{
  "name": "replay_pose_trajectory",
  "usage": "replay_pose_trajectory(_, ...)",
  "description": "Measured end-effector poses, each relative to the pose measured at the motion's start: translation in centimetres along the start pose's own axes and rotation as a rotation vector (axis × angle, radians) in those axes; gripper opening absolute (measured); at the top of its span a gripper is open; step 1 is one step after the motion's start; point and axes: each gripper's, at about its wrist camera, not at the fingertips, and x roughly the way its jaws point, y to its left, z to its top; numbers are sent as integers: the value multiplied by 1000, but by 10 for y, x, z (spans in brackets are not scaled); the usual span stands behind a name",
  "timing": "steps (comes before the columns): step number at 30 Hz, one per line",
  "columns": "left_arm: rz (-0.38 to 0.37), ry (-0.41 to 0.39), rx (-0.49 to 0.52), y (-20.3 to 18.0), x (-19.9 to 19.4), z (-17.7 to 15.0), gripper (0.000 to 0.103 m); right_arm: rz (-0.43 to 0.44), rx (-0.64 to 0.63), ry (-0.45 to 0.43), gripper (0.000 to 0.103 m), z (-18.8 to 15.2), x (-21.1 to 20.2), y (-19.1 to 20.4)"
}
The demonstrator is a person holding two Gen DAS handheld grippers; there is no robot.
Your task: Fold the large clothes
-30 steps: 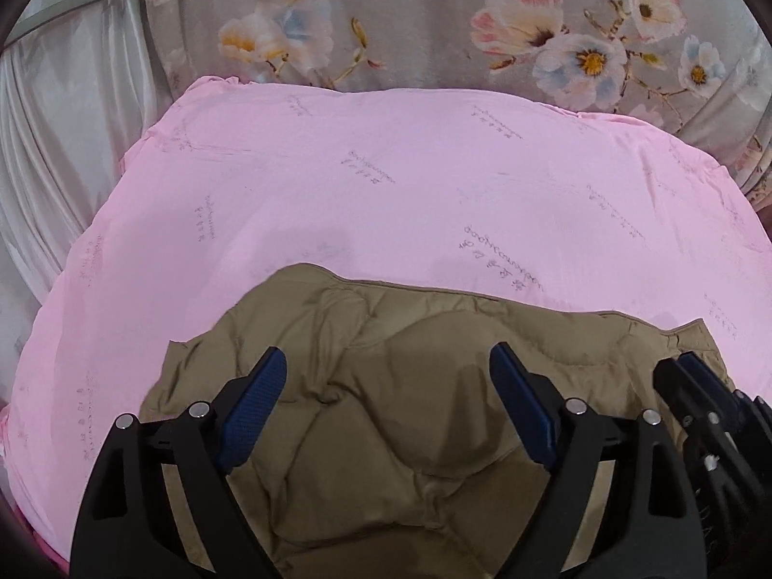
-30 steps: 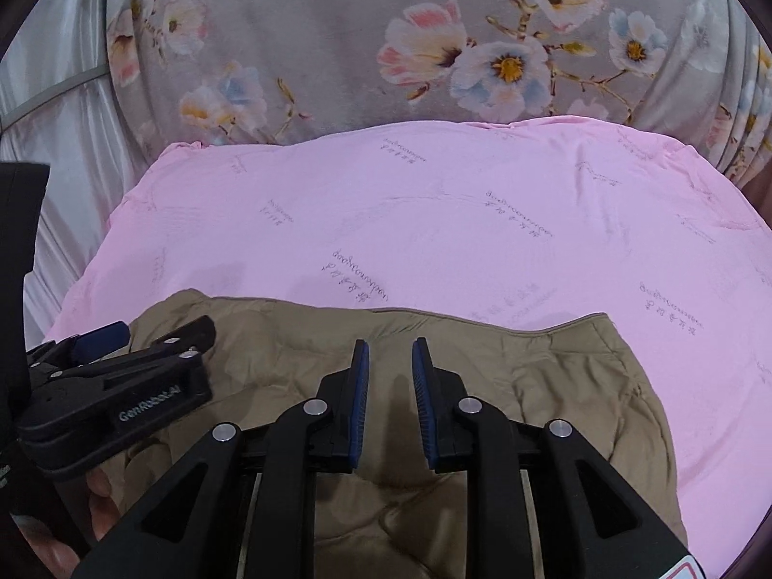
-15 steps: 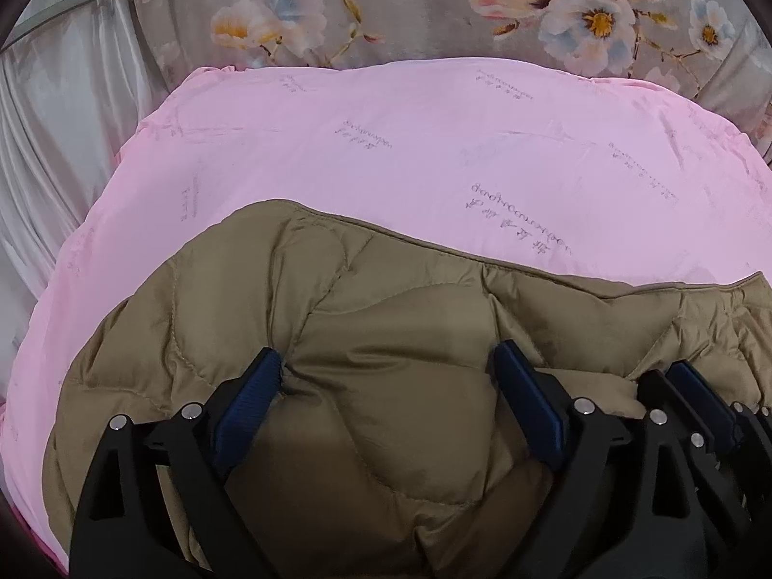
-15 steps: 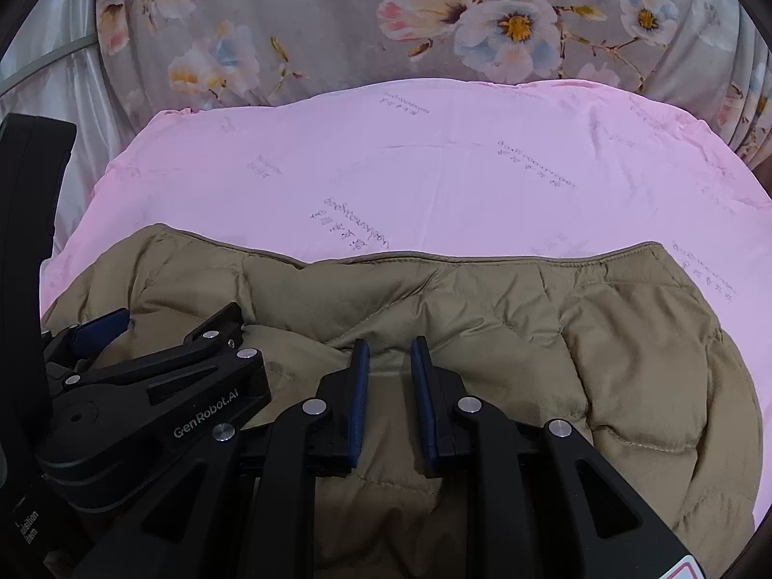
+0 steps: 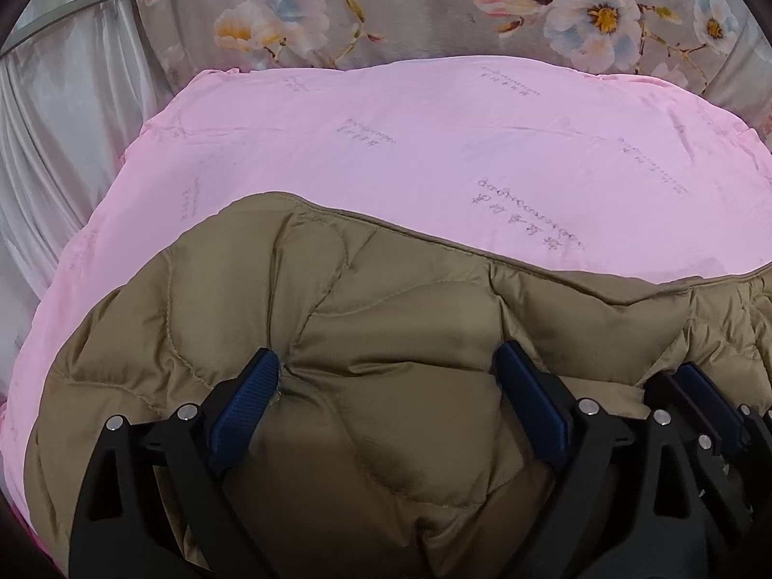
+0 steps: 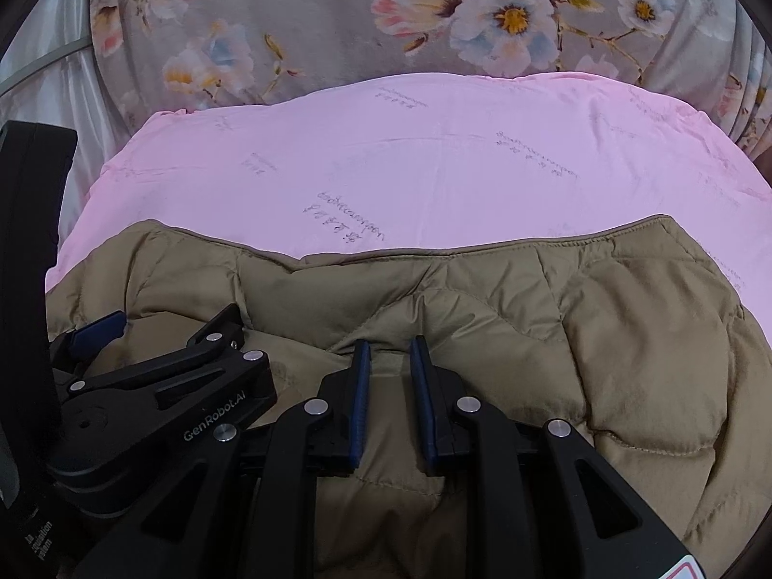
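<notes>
Padding of the khaki quilted jacket [image 5: 386, 337] is being spread directly under and ahead of both grippers, its long axis running side to side across the pink sheet [image 5: 410, 144], with its far hem lying roughly parallel to the floral curtain [image 6: 337, 24] beyond. The left gripper [image 5: 391, 386] is being opened wide, its blue pads [image 5: 246, 395] being pressed down into the puffy fabric at either side of a bulge (nothing is being pinched between them). The right gripper [image 6: 390, 376] is being held just beside it, jaws nearly together, and a narrow fold of jacket appears to be clamped between them. Since the left one is being freed, the next grasp is likely being set up there.
</notes>
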Motion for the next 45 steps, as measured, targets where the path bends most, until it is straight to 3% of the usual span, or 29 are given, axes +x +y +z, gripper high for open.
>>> replay_pose_trajectory(8, -46, 0, -29, 11, -6, 1, 91, 26, 29, -14, 19, -2, -15, -6)
replay_pose_trajectory(12, -117, -27, -83, 39, -49, -17, 91, 79, 17, -62, 20, -22, -63, -4)
replay_pose_trajectory(15, -104, -64, -52, 44, -74, -41, 91, 69, -56, -76, 20, -44, -77, 9)
replay_pose_trajectory(19, -106, -56, -44, 42, -73, -66, 91, 65, -68, -82, 21, -66, -70, 15)
replay_pose_trajectory(22, -66, -81, -7, 35, -70, -74, 91, 54, -79, -83, 21, -70, -66, 16)
replay_pose_trajectory(33, -21, -73, 9, 28, -60, -79, 92, 81, -48, -40, 21, -75, -50, 11)
replay_pose_trajectory(45, -22, -75, 2, 27, -59, -78, 92, 74, -50, -32, 20, -76, -46, 12)
